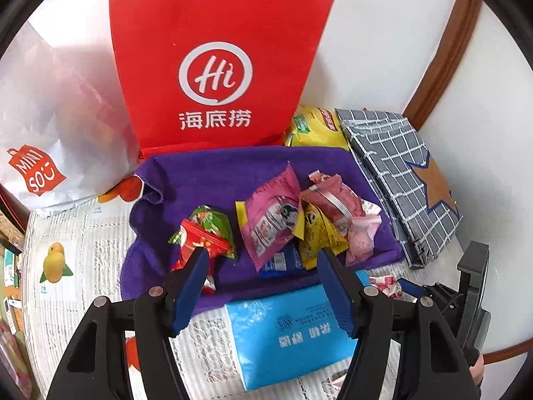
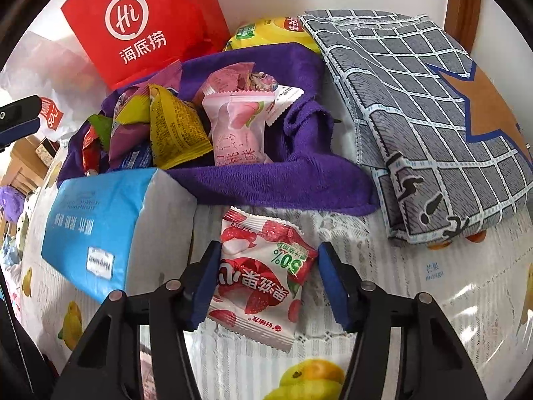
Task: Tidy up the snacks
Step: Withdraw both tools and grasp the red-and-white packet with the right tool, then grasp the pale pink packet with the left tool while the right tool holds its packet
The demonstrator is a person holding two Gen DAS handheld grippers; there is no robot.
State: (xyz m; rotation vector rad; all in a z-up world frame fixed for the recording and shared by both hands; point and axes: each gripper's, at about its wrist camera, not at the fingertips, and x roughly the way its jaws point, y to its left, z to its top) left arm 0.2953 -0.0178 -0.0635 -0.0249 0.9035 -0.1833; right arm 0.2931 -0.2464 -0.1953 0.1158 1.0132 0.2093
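Observation:
Several snack packets lie in a pile on a purple towel (image 1: 213,173): a red-green one (image 1: 206,230), a magenta one (image 1: 271,220), a yellow one (image 1: 316,233) and pink ones (image 1: 336,200). My left gripper (image 1: 263,260) is open above the towel's near edge and holds nothing. My right gripper (image 2: 268,263) is open, its fingers on either side of a red-and-white strawberry snack packet (image 2: 263,276) that lies on the tablecloth in front of the towel (image 2: 266,183). The pile (image 2: 173,126) shows beyond it.
A blue tissue pack (image 1: 286,333) (image 2: 100,233) lies in front of the towel. A red Hi bag (image 1: 213,66), a white Miniso bag (image 1: 40,133), a yellow packet (image 1: 316,126) and a folded grey checked cloth (image 1: 399,180) ring the towel. The wall is close behind.

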